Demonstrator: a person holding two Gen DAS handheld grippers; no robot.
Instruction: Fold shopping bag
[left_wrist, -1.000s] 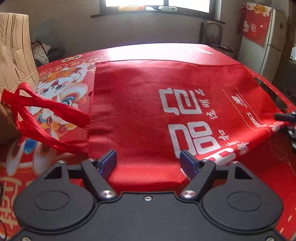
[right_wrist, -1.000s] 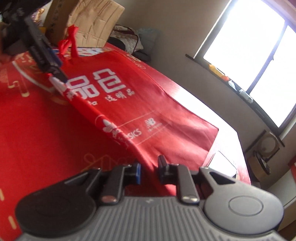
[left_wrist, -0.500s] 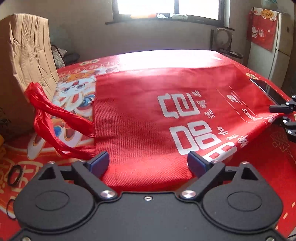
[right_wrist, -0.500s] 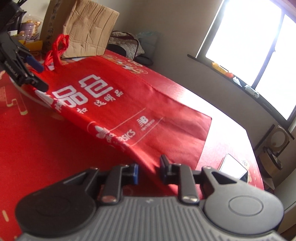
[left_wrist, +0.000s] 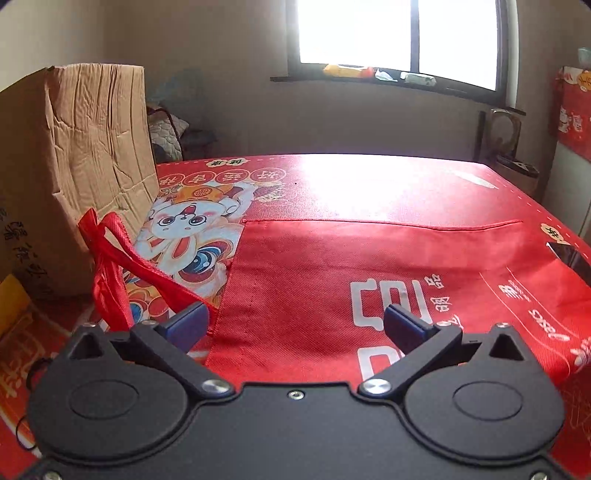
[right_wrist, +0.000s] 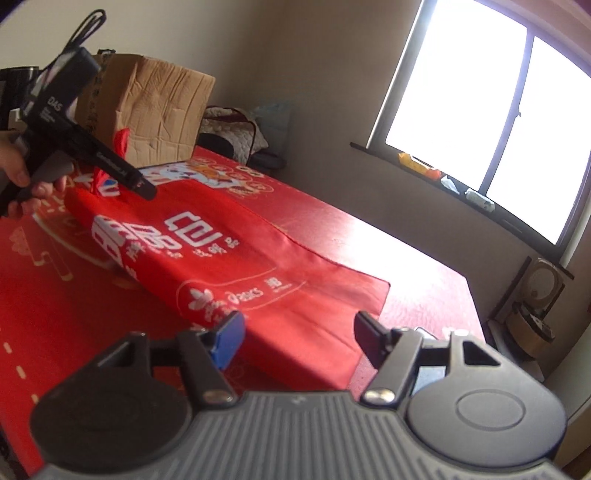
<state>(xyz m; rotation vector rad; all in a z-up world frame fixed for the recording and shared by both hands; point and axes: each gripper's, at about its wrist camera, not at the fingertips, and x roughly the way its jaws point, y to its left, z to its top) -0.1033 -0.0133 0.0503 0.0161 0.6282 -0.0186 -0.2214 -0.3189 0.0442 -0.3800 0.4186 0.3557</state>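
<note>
Red non-woven shopping bag (left_wrist: 369, 288) lies folded lengthwise across the middle of my red-clothed desk (left_wrist: 388, 184). My left gripper (left_wrist: 295, 325) and right gripper (right_wrist: 297, 336) have jaws opening, pressing nothing, so the fold rests.

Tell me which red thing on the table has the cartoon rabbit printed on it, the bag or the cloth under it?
The tablecloth has the rabbit, showing near the cardboard box. The shopping bag lying on it carries only white lettering and logos.

"DAS" on the left gripper (right_wrist: 59, 110)
</note>
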